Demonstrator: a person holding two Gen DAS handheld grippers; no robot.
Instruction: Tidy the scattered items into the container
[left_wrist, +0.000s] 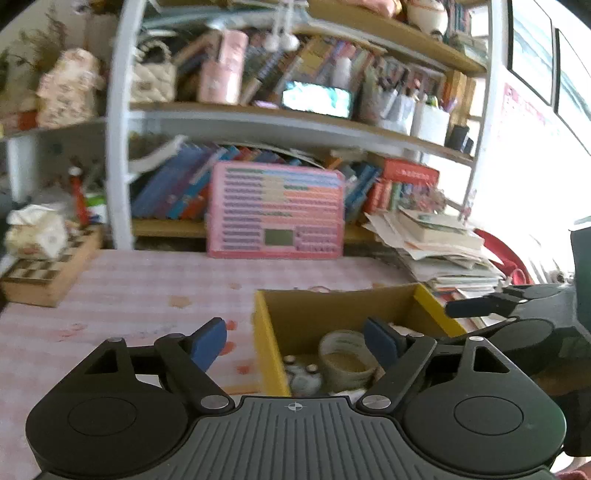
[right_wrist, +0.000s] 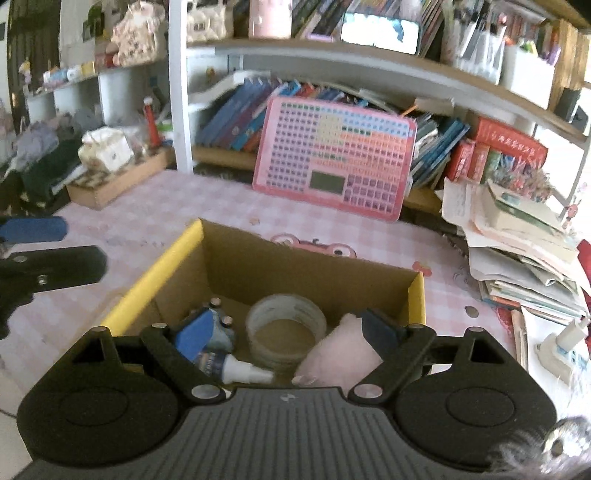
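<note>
An open cardboard box (right_wrist: 236, 254) with yellow flap edges sits on the pink checked tablecloth; it also shows in the left wrist view (left_wrist: 332, 306). Inside lie a roll of clear tape (right_wrist: 286, 328), a white glue bottle (right_wrist: 240, 367), a pack of small batteries (right_wrist: 218, 325) and a pink soft item (right_wrist: 343, 347). The tape (left_wrist: 347, 356) and batteries (left_wrist: 303, 369) also show in the left wrist view. My right gripper (right_wrist: 284, 336) is open and empty above the box. My left gripper (left_wrist: 295, 343) is open and empty over the box's left wall.
A pink keyboard toy (right_wrist: 336, 158) leans against the bookshelf behind the box. A pile of books and papers (right_wrist: 524, 251) lies at the right. A wooden chess box (left_wrist: 48, 273) with a tissue pack stands at the far left. A white charger (right_wrist: 565, 343) lies at the right edge.
</note>
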